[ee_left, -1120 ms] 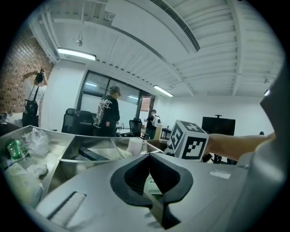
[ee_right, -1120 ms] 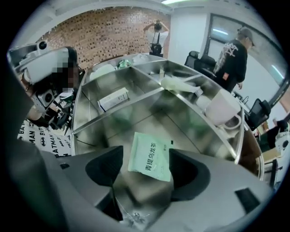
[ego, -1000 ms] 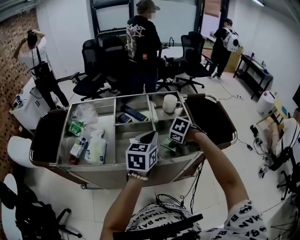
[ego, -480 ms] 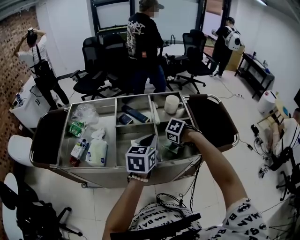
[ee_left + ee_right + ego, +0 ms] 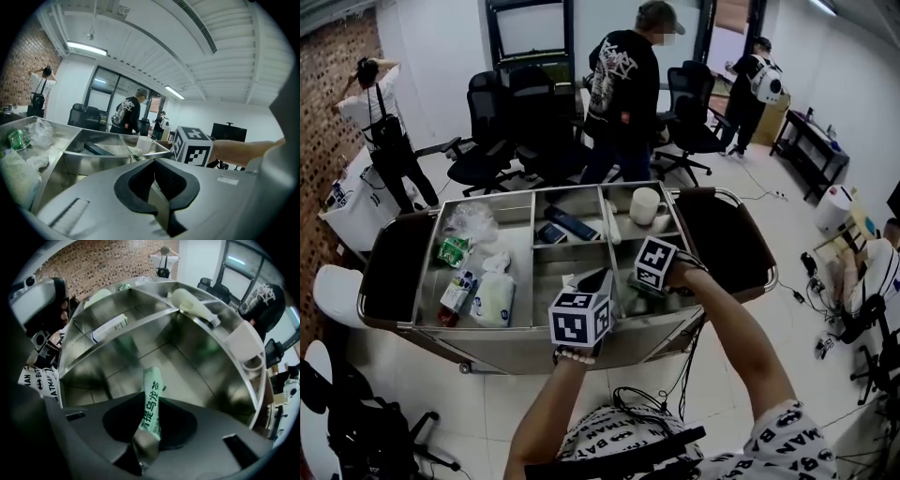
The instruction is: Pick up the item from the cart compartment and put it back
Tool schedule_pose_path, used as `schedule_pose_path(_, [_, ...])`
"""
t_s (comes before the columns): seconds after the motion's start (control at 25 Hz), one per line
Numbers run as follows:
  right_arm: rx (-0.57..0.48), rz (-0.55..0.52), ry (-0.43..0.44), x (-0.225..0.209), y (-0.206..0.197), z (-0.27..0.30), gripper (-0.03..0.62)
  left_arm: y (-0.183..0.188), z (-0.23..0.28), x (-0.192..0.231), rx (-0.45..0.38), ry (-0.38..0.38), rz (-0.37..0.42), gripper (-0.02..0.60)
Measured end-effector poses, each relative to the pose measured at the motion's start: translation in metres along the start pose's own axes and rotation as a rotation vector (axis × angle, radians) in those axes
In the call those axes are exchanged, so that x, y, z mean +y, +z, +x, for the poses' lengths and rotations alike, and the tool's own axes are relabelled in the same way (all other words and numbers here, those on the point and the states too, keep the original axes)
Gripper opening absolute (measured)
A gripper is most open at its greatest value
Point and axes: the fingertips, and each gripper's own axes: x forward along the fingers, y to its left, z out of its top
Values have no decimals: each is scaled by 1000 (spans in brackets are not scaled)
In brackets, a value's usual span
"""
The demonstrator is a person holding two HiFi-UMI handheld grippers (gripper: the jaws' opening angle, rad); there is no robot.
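The steel cart [image 5: 506,345] is split into compartments. The one that matters lies by its near edge toward the right end [image 5: 187,357], with walls close on all sides. The right hand-held gripper [image 5: 151,425] points straight down into it. The left hand-held gripper [image 5: 154,180] hangs just beside it over the near edge, jaws pressed together on nothing. That is the likeliest thing to bump on the way up.

A white mug [image 5: 246,348] stands beyond the far divider and a white bottle [image 5: 192,305] lies along it. A small carton [image 5: 110,327] rests in the next compartment toward the left end. All sit apart from the grip.

The smallest thing is the task's own: a green-and-white stick sachet [image 5: 153,394]. The right jaws have just been closing and now pinch one end, the free end pointing at the floor (touching or not, I cannot tell). It looks light, limp and slick. A flat pinch near the end seems sound, though it may swing or slip.
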Motion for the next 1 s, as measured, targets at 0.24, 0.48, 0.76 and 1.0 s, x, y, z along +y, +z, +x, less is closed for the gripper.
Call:
schedule_pose_path(0.24, [-373,149,-47,2,23,-67,83,-2,-14,4,-41,12,-1,0])
schedule_pose_path(0.48, [-747,260,-142,32,24,-146,83,-17,-40,-1,-68,-5,8,0])
schedule_pose_path(0.76, [-948,326,-215,105,-4,-192,81,-31,-80,-19,-109,-26,10,0])
schedule_pose_path(1.0, [-1009,352,-225,148,-25,-189,81,-50,-106,-39,-124,-27,14,0])
